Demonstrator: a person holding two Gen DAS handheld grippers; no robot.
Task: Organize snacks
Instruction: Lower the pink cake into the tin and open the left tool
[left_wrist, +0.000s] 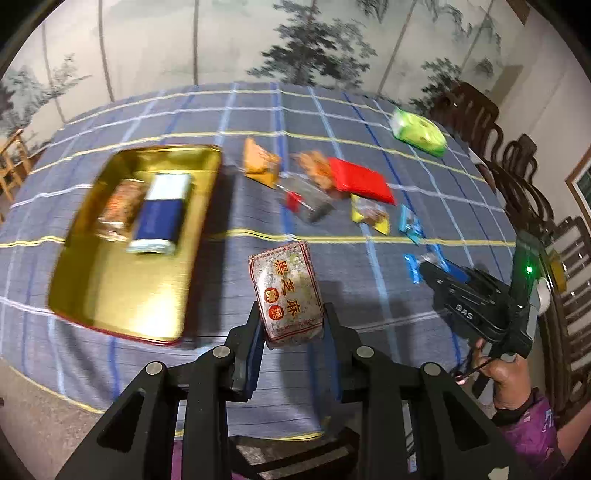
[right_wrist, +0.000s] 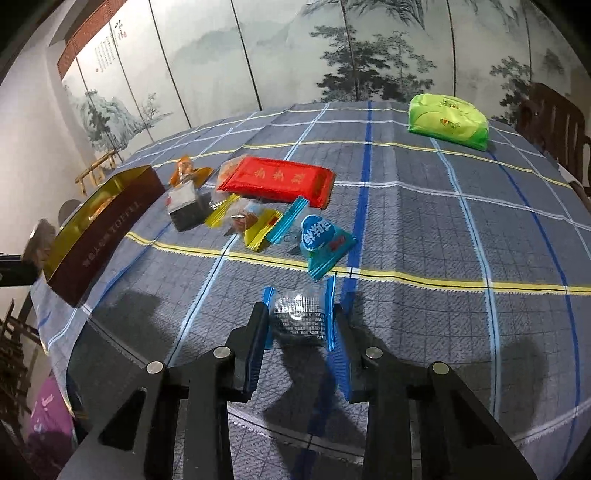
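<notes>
My left gripper (left_wrist: 291, 321) is shut on a grey sesame snack packet (left_wrist: 286, 291) with red characters, held above the table to the right of the gold tin (left_wrist: 110, 280). The tin holds a blue-and-white packet (left_wrist: 160, 214) and an orange packet (left_wrist: 120, 206). My right gripper (right_wrist: 299, 321) is shut on a clear packet with blue ends (right_wrist: 301, 315), just above the cloth; it also shows in the left wrist view (left_wrist: 424, 264). Loose snacks lie beyond: a red packet (right_wrist: 277, 179), a blue packet (right_wrist: 321, 240), a yellow packet (right_wrist: 251, 221), a grey packet (right_wrist: 186, 206).
A green tissue pack (right_wrist: 447, 120) lies at the far right of the blue checked tablecloth (right_wrist: 424, 229). The tin's brown side wall (right_wrist: 99, 240) is at the left in the right wrist view. Dark wooden chairs (left_wrist: 524, 177) stand along the table's right edge.
</notes>
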